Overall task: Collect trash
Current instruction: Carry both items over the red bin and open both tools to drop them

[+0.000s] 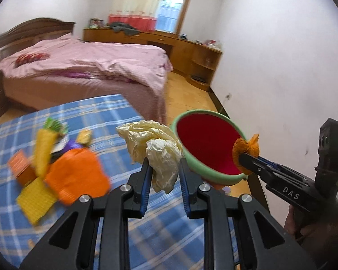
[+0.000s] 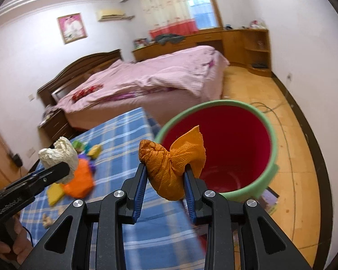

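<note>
Two claws each pinch one wad tight, the left claw point(image 1: 163, 168) a white wad point(image 1: 156, 150) and the right claw point(image 2: 165, 175) an orange wad point(image 2: 169, 159), held up by the bin point(image 2: 271, 155) for dropping in.

"das" on the right gripper point(image 1: 242, 160); "genrobot.ai" on the left gripper point(image 2: 64, 168)

A home bedroom: a bed point(image 2: 146, 78) with a pink quilt and dark wooden headboard point(image 2: 78, 72), a wooden dresser point(image 2: 236, 38) under the curtained window point(image 2: 180, 6), and a framed picture point(image 2: 72, 28) on the wall.
</note>
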`<state>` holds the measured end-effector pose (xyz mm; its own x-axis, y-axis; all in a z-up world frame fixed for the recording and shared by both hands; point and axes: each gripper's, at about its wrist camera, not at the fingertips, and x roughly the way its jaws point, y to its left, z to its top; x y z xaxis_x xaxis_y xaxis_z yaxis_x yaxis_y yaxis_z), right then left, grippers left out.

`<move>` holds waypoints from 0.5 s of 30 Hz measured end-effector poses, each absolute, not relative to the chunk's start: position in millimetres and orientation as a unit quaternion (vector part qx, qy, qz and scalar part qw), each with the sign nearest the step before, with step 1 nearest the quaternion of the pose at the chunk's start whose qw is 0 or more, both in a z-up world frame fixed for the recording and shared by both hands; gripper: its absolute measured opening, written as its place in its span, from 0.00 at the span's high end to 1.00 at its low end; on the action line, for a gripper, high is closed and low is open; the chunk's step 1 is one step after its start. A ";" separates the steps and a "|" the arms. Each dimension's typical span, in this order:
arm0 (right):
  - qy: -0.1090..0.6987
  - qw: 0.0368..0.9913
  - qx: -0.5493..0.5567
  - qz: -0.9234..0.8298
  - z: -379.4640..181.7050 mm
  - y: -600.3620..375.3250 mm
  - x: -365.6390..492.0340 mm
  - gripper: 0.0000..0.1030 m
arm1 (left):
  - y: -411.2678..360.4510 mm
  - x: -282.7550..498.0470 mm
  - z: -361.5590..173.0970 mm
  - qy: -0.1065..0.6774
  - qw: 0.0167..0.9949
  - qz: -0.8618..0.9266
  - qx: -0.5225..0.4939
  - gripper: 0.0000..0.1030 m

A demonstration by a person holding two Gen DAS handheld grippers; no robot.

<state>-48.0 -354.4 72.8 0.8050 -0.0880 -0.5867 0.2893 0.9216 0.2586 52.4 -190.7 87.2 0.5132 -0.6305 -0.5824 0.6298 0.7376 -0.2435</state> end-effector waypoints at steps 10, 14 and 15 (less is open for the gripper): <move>0.304 0.919 0.200 -0.151 43.7 -412.7 -44.9 0.68 | -276.6 79.2 64.3 0.355 0.848 -0.393 0.029 0.77; 0.312 0.913 0.209 -0.157 32.2 -428.3 -36.0 0.68 | -300.5 87.0 49.8 0.367 0.842 -0.393 0.043 0.77; 0.314 0.912 0.209 -0.159 29.6 -430.5 -35.2 0.68 | -304.8 89.6 45.9 0.371 0.840 -0.393 0.044 0.77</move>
